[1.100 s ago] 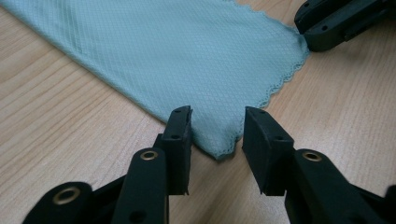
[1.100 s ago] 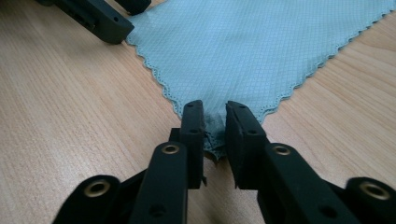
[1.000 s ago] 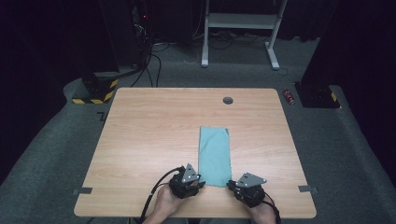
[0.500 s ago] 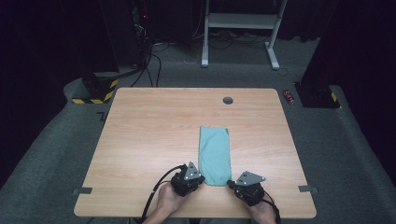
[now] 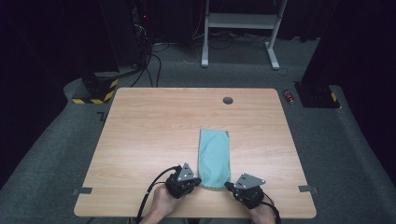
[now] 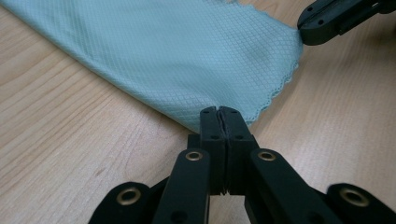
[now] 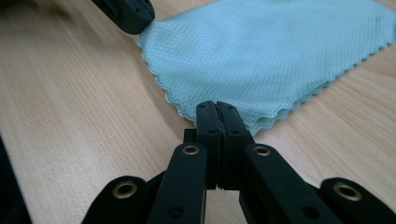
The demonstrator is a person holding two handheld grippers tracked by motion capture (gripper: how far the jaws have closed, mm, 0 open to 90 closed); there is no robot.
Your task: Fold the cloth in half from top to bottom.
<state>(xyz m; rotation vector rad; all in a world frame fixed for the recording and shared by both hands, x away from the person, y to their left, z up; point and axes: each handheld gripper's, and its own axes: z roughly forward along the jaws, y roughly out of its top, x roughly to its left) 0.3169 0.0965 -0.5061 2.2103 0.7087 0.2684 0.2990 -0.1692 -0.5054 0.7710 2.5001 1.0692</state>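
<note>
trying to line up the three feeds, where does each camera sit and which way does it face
High view: above the near edge, looking forward and down on the table; both hands and the folded teal cloth show.
Left gripper view: rides the left tongs, shut on a cloth corner.
Right gripper view: rides the right tongs, shut likewise.
Shared: each gripper view shows the other tongs' tip.

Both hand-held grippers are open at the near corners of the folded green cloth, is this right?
Not quite: both are shut. The left hand-held gripper and right hand-held gripper each pinch a near corner of the cloth, as the two gripper views show.
</note>
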